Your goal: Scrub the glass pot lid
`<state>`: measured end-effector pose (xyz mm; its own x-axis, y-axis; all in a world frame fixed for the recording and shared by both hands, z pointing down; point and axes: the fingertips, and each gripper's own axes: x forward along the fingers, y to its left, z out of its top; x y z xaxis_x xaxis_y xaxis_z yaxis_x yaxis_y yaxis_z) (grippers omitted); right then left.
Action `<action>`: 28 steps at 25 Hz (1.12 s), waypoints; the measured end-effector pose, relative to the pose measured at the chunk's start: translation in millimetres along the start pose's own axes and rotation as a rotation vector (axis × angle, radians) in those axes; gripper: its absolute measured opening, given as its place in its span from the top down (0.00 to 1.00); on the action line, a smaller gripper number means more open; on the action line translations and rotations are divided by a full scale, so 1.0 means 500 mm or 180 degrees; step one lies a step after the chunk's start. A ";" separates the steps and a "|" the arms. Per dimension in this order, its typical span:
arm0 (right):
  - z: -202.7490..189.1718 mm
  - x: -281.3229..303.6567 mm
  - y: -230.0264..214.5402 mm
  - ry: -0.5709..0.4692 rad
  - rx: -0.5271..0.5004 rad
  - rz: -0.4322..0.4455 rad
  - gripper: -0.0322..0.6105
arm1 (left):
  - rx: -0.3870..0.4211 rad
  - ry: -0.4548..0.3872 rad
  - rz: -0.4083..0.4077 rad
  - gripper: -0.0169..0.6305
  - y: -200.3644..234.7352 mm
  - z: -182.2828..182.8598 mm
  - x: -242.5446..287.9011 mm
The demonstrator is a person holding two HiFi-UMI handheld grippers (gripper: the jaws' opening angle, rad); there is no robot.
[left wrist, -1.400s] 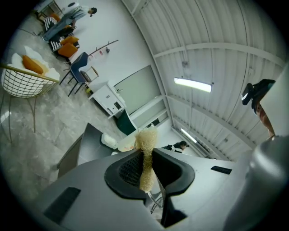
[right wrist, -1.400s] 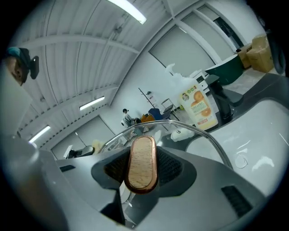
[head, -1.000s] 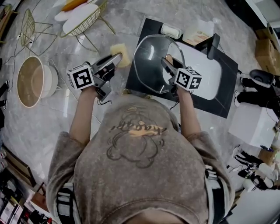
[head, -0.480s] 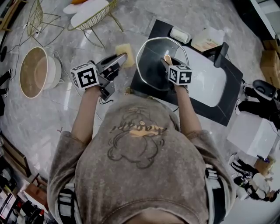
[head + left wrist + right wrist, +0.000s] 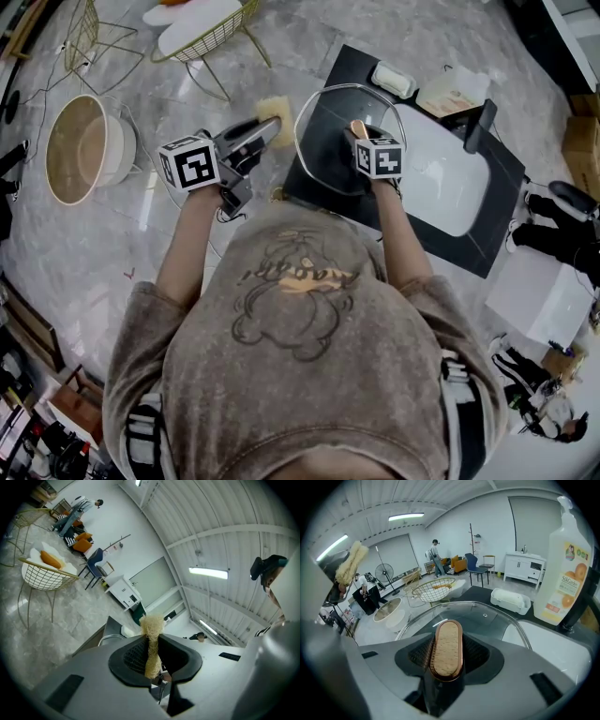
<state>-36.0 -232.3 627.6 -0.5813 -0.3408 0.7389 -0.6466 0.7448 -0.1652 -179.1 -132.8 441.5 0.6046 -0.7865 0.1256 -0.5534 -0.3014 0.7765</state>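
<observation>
The glass pot lid hangs tilted over the left end of the black sink surround. My right gripper is shut on its oval cork handle. In the right gripper view the copper-rimmed handle stands between the jaws of the right gripper, with the glass lid spreading beyond it. My left gripper is just left of the lid, shut on a yellow loofah sponge. The left gripper view shows the sponge pinched thin in the left gripper.
A white sink basin with a black tap lies right of the lid. A soap dish and a detergent bottle stand at the back. On the floor to the left are a wooden bowl and a wire chair.
My right gripper has sunk and rolled, taking the lid with it; its marker cube now faces more upward. The left gripper with the sponge has hardly shifted.
</observation>
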 end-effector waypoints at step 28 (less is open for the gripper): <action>0.051 -0.037 0.041 -0.0105 -0.0273 -0.0137 0.67 | 0.0042 0.0158 -0.0208 0.88 -0.036 -0.004 0.025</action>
<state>-51.0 -225.5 593.5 -0.5708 -0.3913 0.7219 -0.6275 0.7749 -0.0762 -160.3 -136.3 430.0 0.6673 -0.7373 0.1056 -0.5190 -0.3585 0.7760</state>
